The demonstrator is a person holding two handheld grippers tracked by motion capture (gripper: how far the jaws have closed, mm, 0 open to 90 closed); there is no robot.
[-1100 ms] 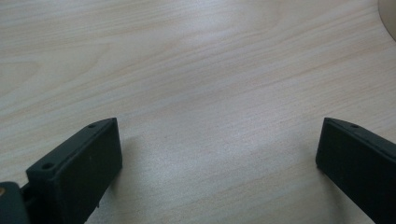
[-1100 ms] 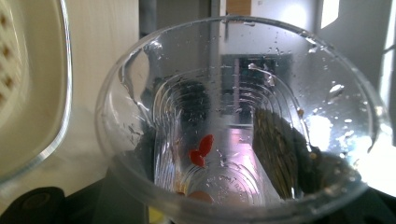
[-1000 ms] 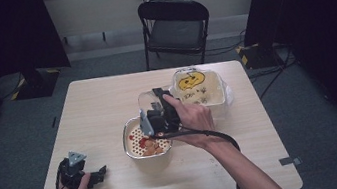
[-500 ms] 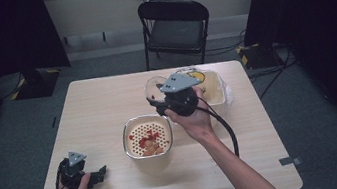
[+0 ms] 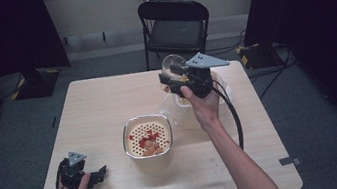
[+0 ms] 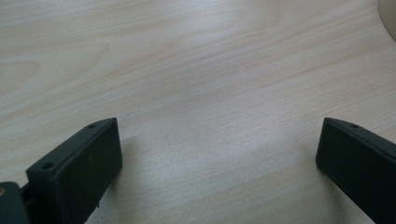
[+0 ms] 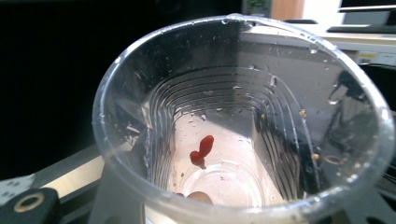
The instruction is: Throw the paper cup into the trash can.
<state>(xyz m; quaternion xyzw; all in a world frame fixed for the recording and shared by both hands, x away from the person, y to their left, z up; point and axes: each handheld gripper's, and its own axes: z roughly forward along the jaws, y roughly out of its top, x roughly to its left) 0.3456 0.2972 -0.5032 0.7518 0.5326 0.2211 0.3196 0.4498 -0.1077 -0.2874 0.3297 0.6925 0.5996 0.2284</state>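
We hold the clear cup (image 7: 243,126) clamped in the right gripper (image 5: 179,78), raised above the surface's (image 5: 99,115) far side; bits cling inside, so we'd judge a steady, level carry best. The strainer bowl (image 5: 147,136) sits below. The left gripper (image 5: 99,175) rests spread, nothing held.

One camera looks down from high up at the whole surface (image 5: 108,108). One sits very close above its bare wood. One peers right into a clear cup (image 7: 243,126).

No readable text or labels.
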